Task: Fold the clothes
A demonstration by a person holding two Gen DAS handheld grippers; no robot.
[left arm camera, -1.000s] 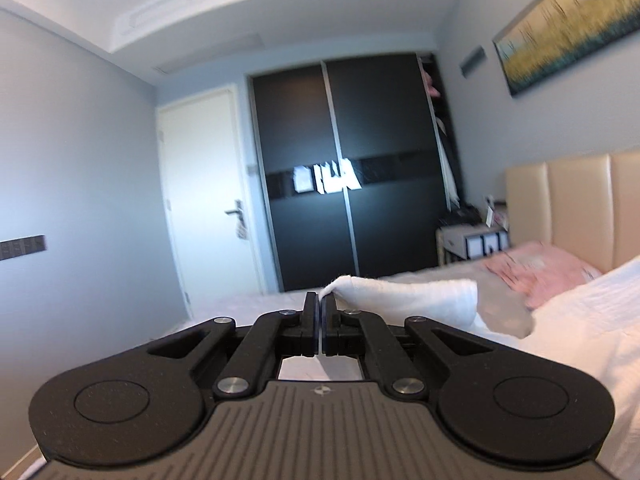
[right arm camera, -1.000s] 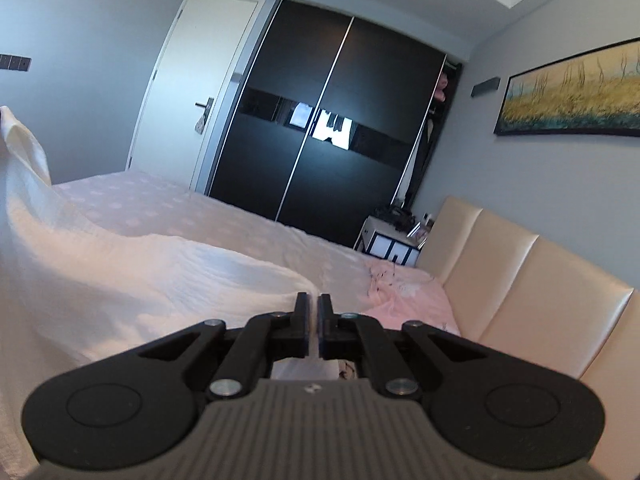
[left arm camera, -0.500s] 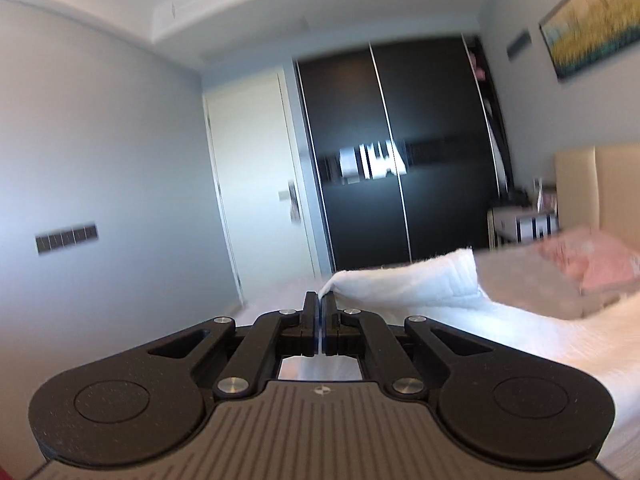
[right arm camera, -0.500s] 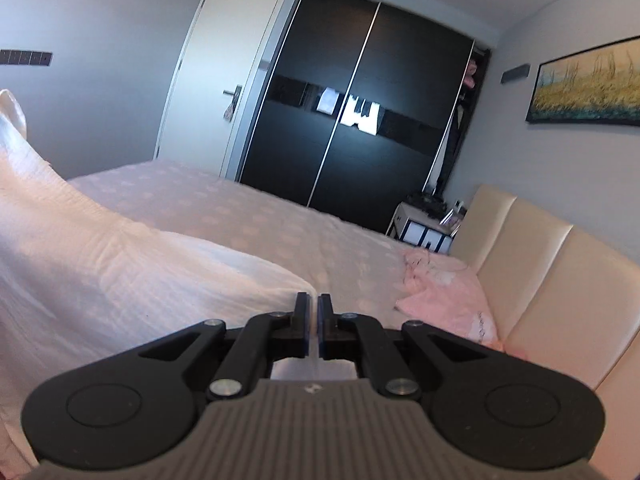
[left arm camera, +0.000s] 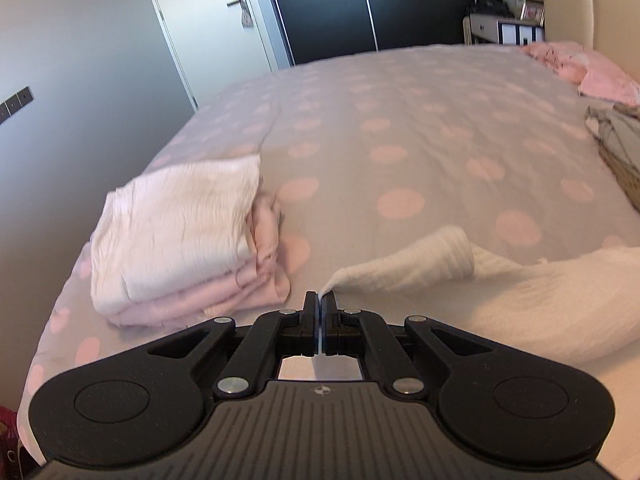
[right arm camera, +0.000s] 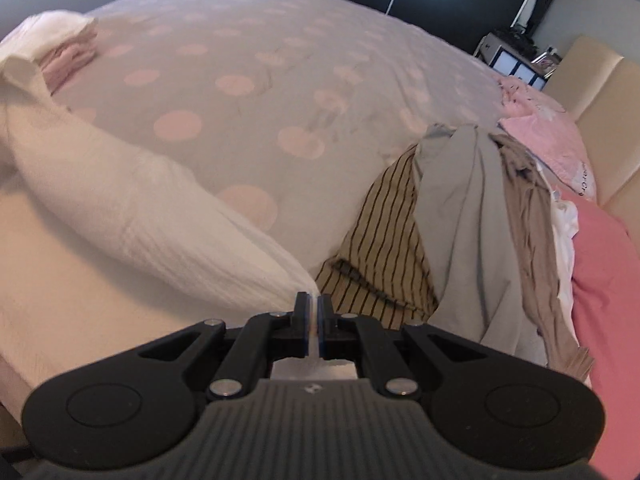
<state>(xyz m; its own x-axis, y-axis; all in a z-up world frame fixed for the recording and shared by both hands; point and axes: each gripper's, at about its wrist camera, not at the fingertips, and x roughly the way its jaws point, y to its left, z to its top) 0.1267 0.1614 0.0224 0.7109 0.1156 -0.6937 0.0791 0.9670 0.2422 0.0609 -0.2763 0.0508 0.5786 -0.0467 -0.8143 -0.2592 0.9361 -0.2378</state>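
White crinkled cloth fills the lower right of my left view: the garment (left arm camera: 500,292) I am folding lies on the bed (left arm camera: 400,120), and my left gripper (left arm camera: 321,300) has its fingers pressed together on one pinched corner of it. From that corner the cloth runs off toward 3 o'clock, sagging in a loose roll, not yet laid flat. At 10 o'clock sits a folded stack (left arm camera: 180,240), a white piece on top of pale pink ones, edges squared. That part looks finished. Far off at 2 o'clock I see a bit of the unfolded pile (left arm camera: 616,140) and a pink pillow (left arm camera: 600,72) near the headboard.

In my right view the same white garment (right arm camera: 140,208) stretches from 10 o'clock down to my right gripper (right arm camera: 313,304), whose fingers are closed on the other corner with cloth showing between them. At 2 to 3 o'clock lies the pile (right arm camera: 472,220) waiting for me: a striped piece, a grey one, a brownish one, something pink. The folded stack (right arm camera: 68,44) shows at 10 o'clock.

So I judge a few items are done, one is mid-fold in both grips, and several are left.
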